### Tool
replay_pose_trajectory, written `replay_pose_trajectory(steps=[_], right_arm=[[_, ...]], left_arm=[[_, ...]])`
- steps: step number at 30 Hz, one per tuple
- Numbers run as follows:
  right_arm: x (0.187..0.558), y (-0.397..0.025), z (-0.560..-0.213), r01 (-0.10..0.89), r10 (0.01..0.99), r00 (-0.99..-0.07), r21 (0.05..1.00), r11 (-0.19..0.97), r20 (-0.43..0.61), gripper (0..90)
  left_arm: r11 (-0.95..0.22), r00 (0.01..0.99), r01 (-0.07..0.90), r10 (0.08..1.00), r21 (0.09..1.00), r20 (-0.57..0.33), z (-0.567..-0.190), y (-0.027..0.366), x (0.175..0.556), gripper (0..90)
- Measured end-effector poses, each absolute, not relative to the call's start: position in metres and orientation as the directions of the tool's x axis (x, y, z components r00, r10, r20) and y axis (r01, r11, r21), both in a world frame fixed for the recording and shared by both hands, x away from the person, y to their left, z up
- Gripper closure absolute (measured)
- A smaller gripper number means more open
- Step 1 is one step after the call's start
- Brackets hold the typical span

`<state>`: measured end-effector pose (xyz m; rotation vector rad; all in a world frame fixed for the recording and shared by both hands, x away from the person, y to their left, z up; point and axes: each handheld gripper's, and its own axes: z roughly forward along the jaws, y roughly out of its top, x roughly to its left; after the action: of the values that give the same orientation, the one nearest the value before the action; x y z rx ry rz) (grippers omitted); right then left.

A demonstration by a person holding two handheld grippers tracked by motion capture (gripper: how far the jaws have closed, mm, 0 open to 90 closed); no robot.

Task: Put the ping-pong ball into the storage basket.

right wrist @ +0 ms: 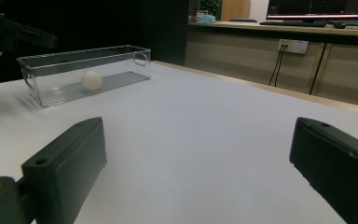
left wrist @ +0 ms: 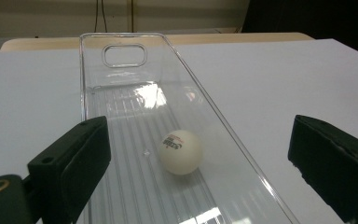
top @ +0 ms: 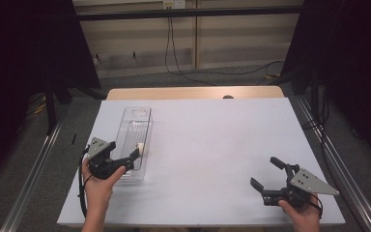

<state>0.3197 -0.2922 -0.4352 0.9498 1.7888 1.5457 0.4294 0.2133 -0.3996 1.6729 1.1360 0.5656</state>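
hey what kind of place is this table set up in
Probably a lab or office workroom set up for recording. A white table stands between black curtains, with cables along the floor, and computer monitors sit on a counter with wall sockets.

Just ahead of the left gripper [left wrist: 196, 158], whose jaws look like matt black plastic, a smooth white ball [left wrist: 181, 151] with a soft sheen lies in a glossy clear plastic bin [left wrist: 121, 88] on a matt white table [left wrist: 270, 79].
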Motion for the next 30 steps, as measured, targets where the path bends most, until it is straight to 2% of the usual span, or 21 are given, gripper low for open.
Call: replay_pose_trajectory(steps=[10, 30], right_arm=[[0.32, -0.292, -0.436, 0.134, 0.82, -0.572, 0.988, 0.074, 0.016, 3.0], [0.321, -0.293, -0.437, 0.141, 0.822, -0.569, 0.987, 0.077, 0.017, 3.0]], left_arm=[[-0.071, 0.493, 0.359, 0.861, 0.931, -0.125, -0.404, 0.214, 0.416, 3.2], [-0.065, 0.49, 0.312, 0.865, 0.948, -0.102, -0.412, 0.222, 0.397, 3.0]])
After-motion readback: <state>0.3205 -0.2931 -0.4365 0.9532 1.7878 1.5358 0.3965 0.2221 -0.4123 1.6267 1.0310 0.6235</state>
